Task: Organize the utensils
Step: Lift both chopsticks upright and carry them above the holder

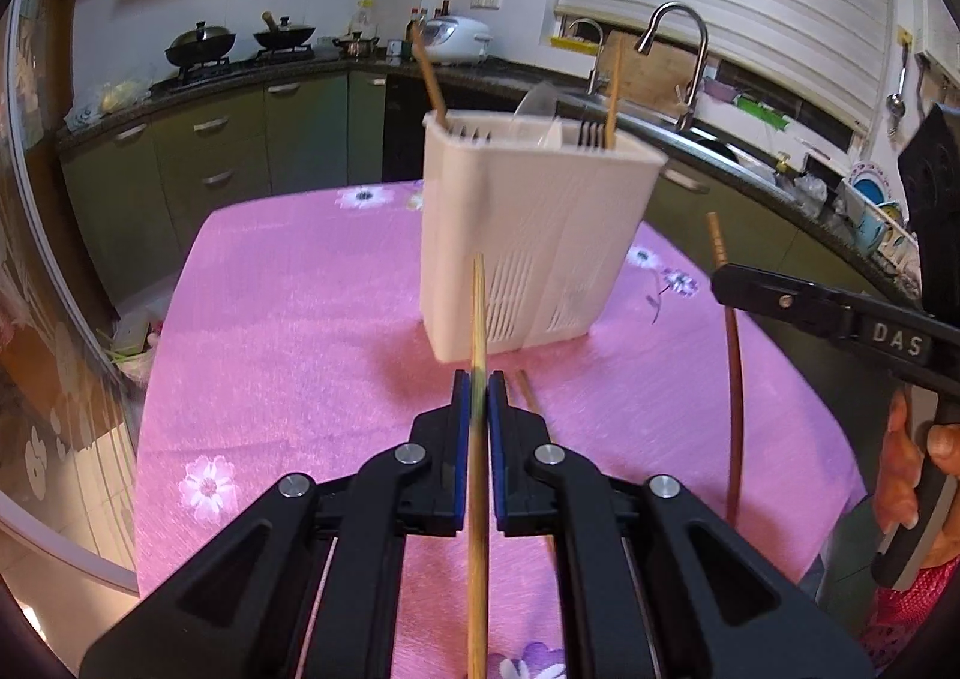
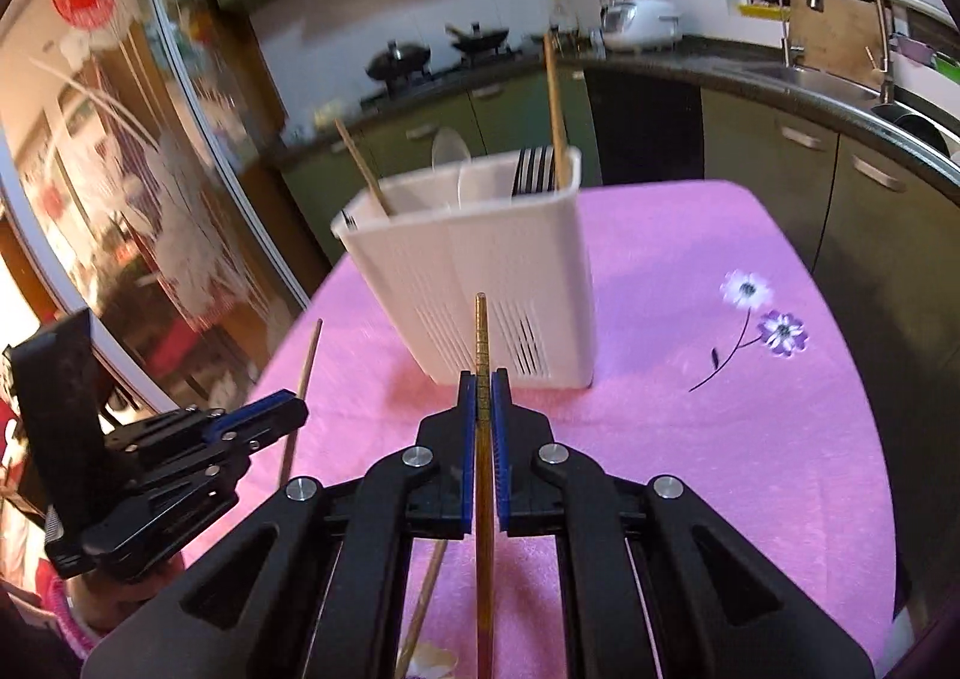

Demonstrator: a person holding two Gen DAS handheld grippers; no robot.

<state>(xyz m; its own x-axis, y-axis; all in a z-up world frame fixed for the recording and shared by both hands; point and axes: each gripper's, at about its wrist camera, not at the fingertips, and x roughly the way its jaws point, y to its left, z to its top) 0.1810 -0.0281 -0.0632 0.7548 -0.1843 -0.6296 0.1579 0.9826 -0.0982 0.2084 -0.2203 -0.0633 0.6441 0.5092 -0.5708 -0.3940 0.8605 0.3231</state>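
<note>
A white slotted utensil holder (image 1: 528,235) stands on the pink flowered tablecloth (image 1: 288,331); it also shows in the right wrist view (image 2: 474,271). It holds forks (image 2: 534,169), a clear spoon (image 2: 450,151) and two chopsticks (image 1: 429,76). My left gripper (image 1: 478,385) is shut on a light bamboo chopstick (image 1: 478,313), just in front of the holder. My right gripper (image 2: 482,385) is shut on a darker brown chopstick (image 2: 481,331), also near the holder's front. Another chopstick (image 1: 528,391) lies on the cloth under the grippers.
Green kitchen cabinets, a stove with woks (image 1: 201,43), a rice cooker (image 1: 459,37) and a sink with taps (image 1: 678,55) line the back. A glass sliding door (image 2: 120,169) stands left. The table edge curves close on both sides.
</note>
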